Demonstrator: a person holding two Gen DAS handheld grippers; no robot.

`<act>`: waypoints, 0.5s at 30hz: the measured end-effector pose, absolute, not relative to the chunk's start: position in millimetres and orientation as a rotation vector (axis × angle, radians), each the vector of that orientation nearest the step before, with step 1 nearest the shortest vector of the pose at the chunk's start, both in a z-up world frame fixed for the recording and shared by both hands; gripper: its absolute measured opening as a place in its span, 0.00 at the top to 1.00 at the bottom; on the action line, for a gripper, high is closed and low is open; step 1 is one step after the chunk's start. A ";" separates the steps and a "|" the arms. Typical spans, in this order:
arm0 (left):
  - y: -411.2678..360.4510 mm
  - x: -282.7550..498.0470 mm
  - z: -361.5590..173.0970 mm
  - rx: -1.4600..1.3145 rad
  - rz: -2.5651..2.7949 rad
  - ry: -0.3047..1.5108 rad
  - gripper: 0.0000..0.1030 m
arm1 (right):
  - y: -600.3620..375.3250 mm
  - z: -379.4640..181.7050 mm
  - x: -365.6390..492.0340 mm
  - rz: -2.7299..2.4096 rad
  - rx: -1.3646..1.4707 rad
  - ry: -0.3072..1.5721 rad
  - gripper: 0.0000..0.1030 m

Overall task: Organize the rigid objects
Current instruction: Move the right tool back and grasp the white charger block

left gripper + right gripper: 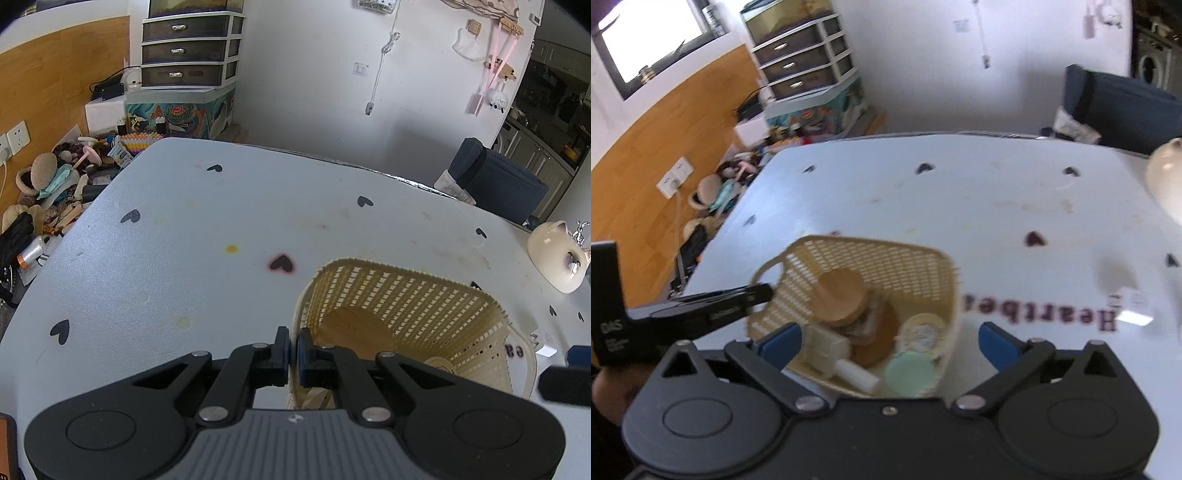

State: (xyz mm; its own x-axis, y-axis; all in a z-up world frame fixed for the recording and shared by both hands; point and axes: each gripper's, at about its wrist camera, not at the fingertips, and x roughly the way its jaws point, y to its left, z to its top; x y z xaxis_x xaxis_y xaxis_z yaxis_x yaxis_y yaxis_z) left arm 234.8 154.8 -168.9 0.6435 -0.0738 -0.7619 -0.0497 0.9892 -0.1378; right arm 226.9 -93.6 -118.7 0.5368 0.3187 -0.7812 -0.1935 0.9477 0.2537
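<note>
Right wrist view: the basket (871,291) sits on the table (997,192), straight ahead between the right gripper (886,339)'s wide-spread jaws, while the left gripper (293,349), nearer, pinches the basket's rim, jaws nearly closed.

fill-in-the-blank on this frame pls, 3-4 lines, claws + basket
1. The left claw is shut on the rim of the ____.
2. The right claw has its jaws ____, holding nothing.
3. The round mint-green lid lies ____ the basket.
4. The tablecloth is printed with small dark ____.

Missing words: basket; open; inside; hearts
</note>
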 end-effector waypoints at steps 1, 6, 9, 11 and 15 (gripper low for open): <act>154.7 234.8 -168.9 -0.151 -0.014 0.872 0.96 | -99.4 -119.2 227.4 0.292 0.143 0.951 0.00; 155.0 234.7 -169.1 -0.153 -0.014 0.873 0.96 | -131.5 -131.9 232.3 0.199 0.152 0.934 0.00; 155.5 235.0 -169.7 -0.154 -0.014 0.873 0.96 | -151.7 -145.1 236.3 0.134 0.150 0.924 0.00; 155.6 235.2 -170.3 -0.154 -0.013 0.873 0.96 | -165.7 -155.1 241.1 0.092 0.142 0.918 0.00; 155.6 235.2 -170.3 -0.155 -0.013 0.874 0.96 | -190.9 -173.9 250.5 0.025 0.133 0.896 0.00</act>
State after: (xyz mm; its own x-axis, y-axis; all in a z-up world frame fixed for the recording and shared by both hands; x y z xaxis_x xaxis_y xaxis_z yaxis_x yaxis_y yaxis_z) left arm 235.2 155.6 -170.3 0.6427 -0.0750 -0.7624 -0.0515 0.9887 -0.1407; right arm 250.5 -190.9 -173.9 0.6247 0.0774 -0.7771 0.0339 0.9914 0.1260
